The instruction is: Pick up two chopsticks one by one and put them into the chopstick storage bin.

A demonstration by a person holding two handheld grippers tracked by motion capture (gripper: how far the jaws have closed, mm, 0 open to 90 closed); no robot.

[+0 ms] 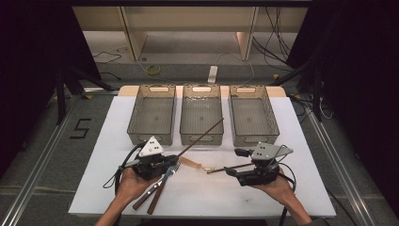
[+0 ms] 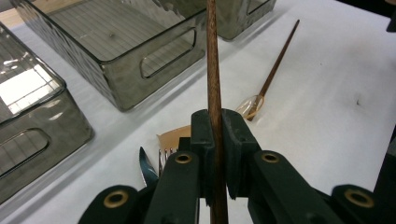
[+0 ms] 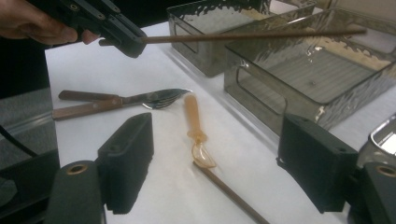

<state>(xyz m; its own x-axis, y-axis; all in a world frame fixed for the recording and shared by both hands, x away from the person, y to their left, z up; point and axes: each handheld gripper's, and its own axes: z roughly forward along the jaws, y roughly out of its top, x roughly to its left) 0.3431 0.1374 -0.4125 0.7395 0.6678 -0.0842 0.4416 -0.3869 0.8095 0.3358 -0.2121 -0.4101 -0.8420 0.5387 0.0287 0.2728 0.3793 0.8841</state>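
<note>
My left gripper (image 1: 175,158) (image 2: 215,126) is shut on a dark wooden chopstick (image 1: 202,134) (image 2: 212,56) (image 3: 252,36). The stick is lifted and slants up over the front edge of the middle bin (image 1: 201,139). A second chopstick (image 1: 230,168) (image 2: 276,63) (image 3: 229,193) lies on the white table. Its tip rests at the bowl of an amber plastic spoon (image 1: 192,163) (image 3: 196,135). My right gripper (image 1: 235,162) (image 3: 219,163) stands open, its jaws wide on either side of that lying chopstick and not touching it.
Three clear grey bins stand in a row at the back: left (image 1: 150,137), middle, right (image 1: 254,139). A fork (image 1: 170,170) (image 3: 161,99) and a knife (image 1: 155,193) with wooden handles lie by my left hand. The table's front edge (image 1: 197,214) is close.
</note>
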